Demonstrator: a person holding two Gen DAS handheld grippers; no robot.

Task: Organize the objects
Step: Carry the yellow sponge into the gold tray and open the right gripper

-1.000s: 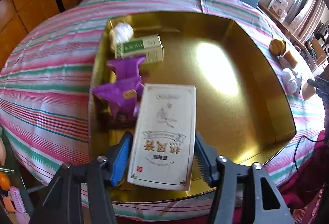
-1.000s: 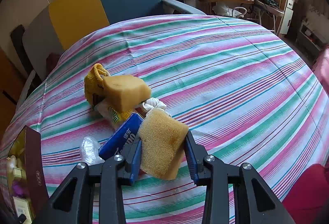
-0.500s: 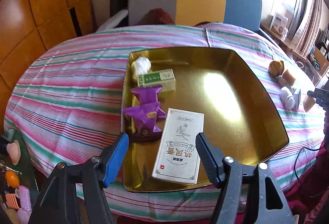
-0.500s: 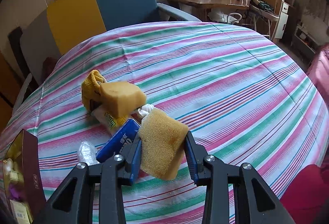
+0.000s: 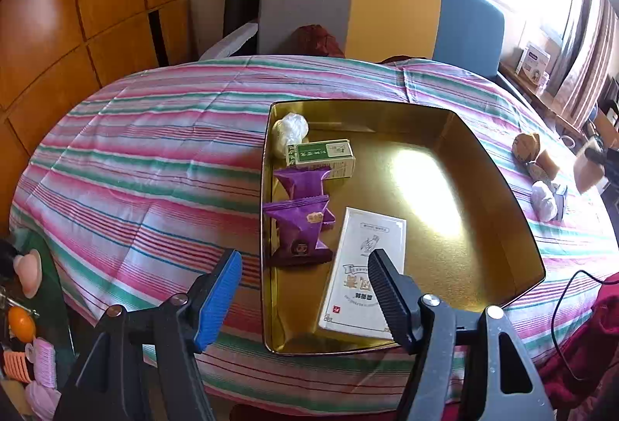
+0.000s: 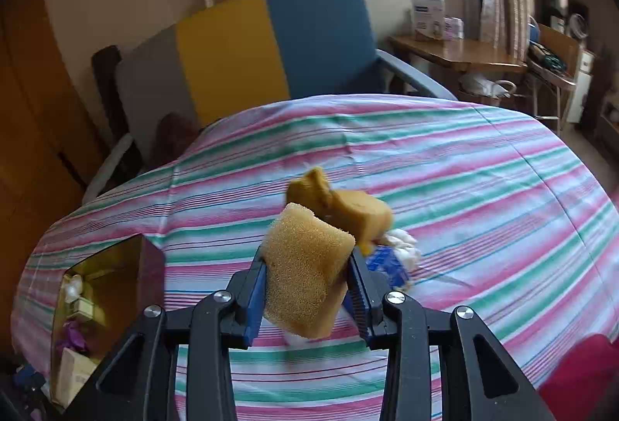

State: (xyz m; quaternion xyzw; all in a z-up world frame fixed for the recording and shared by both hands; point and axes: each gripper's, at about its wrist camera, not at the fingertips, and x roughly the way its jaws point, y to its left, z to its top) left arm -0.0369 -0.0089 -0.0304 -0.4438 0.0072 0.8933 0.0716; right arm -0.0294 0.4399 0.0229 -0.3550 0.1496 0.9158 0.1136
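Note:
A gold tray (image 5: 445, 239) rests on the striped tablecloth (image 5: 154, 169). Along its left side lie a white wrapped ball (image 5: 290, 129), a green-and-white box (image 5: 321, 156) and two purple snack packets (image 5: 301, 204). A flat white box (image 5: 363, 266) lies near the front. My left gripper (image 5: 305, 262) hangs open above the tray's near left corner, with nothing between its pads. My right gripper (image 6: 307, 262) is shut on a yellow sponge (image 6: 305, 282), held above the cloth. The tray (image 6: 108, 258) shows at the far left of the right wrist view.
Behind the held sponge a small heap stays on the cloth: another sponge (image 6: 348, 208), a blue packet (image 6: 387, 262) and a white wrapped lump (image 6: 402, 241). A grey, yellow and blue chair (image 5: 387, 11) stands behind the table. Small toys (image 5: 27, 305) lie low at the left.
My left gripper let go of the flat white box and drew back and up. My right gripper lifted the sponge off the cloth and swung left, bringing the tray into its view.

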